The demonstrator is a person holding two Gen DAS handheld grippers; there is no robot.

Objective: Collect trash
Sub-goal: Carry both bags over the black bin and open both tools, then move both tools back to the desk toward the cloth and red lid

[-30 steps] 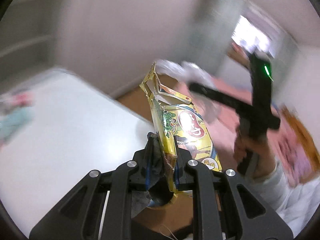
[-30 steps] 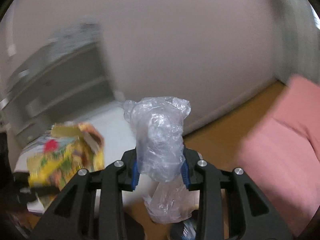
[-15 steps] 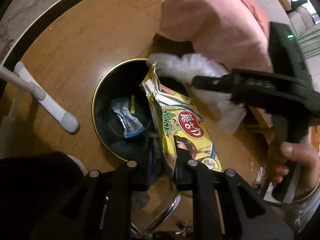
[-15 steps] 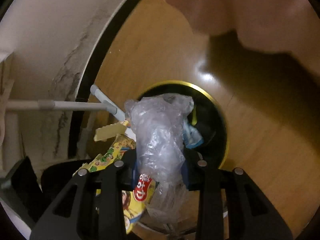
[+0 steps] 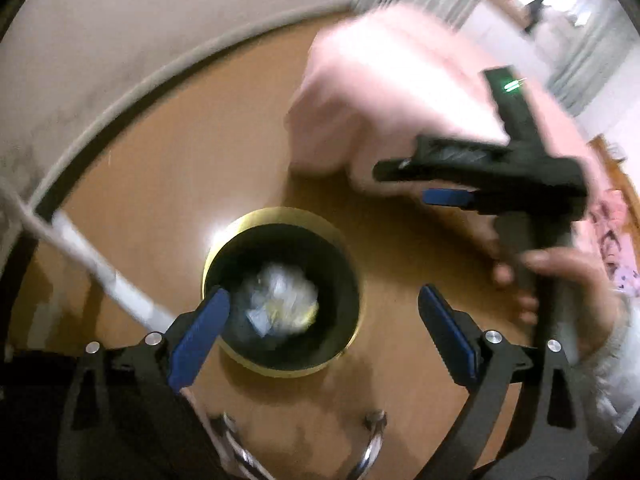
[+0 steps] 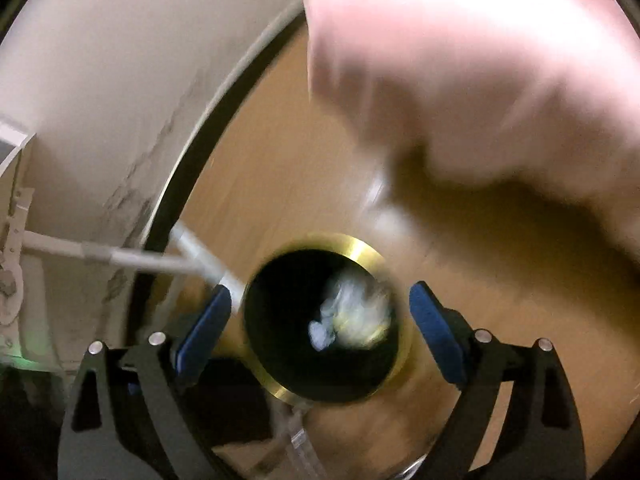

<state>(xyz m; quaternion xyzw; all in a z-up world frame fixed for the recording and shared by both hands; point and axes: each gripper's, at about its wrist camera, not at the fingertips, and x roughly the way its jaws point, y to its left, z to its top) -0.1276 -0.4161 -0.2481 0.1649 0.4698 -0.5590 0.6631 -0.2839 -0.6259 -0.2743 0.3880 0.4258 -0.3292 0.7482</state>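
Observation:
A round black trash bin with a gold rim (image 5: 352, 268) (image 6: 372, 254) stands on the wooden floor below both grippers. Inside it lies the dropped trash (image 5: 282, 304) (image 6: 352, 316): clear plastic, a yellow snack wrapper and a bluish scrap, all blurred. My left gripper (image 5: 320, 328) is open and empty above the bin. My right gripper (image 6: 316, 322) is open and empty above the bin; it also shows in the left wrist view (image 5: 440, 184), held in a hand at the right.
A pink blanket or cushion (image 5: 392, 92) (image 6: 460, 60) lies on the floor beyond the bin. A white table leg (image 5: 100, 272) (image 6: 200, 256) slants down at the left. A wall with a dark baseboard (image 6: 180, 168) curves along the left. Chrome chair legs (image 5: 372, 440) show below.
Both grippers opened and let go of their loads. The yellow snack wrapper and the clear plastic bag dropped into the bin. Both views are blurred by motion.

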